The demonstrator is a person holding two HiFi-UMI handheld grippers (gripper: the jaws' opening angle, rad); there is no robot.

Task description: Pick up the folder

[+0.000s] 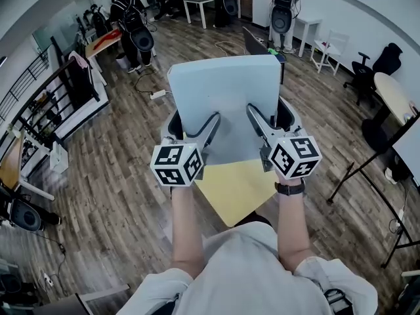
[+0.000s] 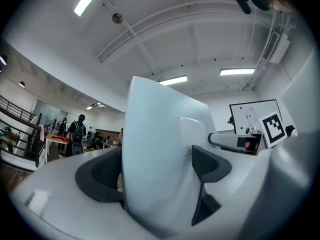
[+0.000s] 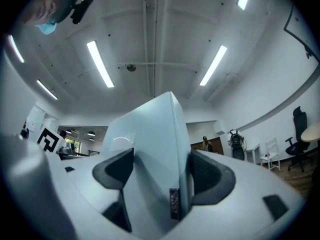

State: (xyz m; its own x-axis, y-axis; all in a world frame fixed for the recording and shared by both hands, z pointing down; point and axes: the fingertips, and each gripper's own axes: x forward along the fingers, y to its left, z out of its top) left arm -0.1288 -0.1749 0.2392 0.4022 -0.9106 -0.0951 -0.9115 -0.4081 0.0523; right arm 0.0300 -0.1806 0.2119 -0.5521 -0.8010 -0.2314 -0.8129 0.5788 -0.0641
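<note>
A pale blue-grey folder [image 1: 226, 100] is held up in the air in front of me, above a small yellow table [image 1: 237, 189]. My left gripper [image 1: 191, 133] is shut on the folder's left side, and my right gripper [image 1: 274, 123] is shut on its right side. In the left gripper view the folder [image 2: 155, 154] stands edge-on between the dark pads [image 2: 210, 166]. The right gripper view shows the folder [image 3: 150, 144] pinched the same way between its pads [image 3: 212, 176], with a small dark clip at the folder's edge.
Wooden floor [image 1: 118, 176] lies below. People with backpacks [image 1: 134, 25] stand at desks at the back. A black-legged stand [image 1: 367, 176] is at the right, shelving and railings [image 1: 46, 110] at the left, and office chairs [image 1: 377, 67] at the far right.
</note>
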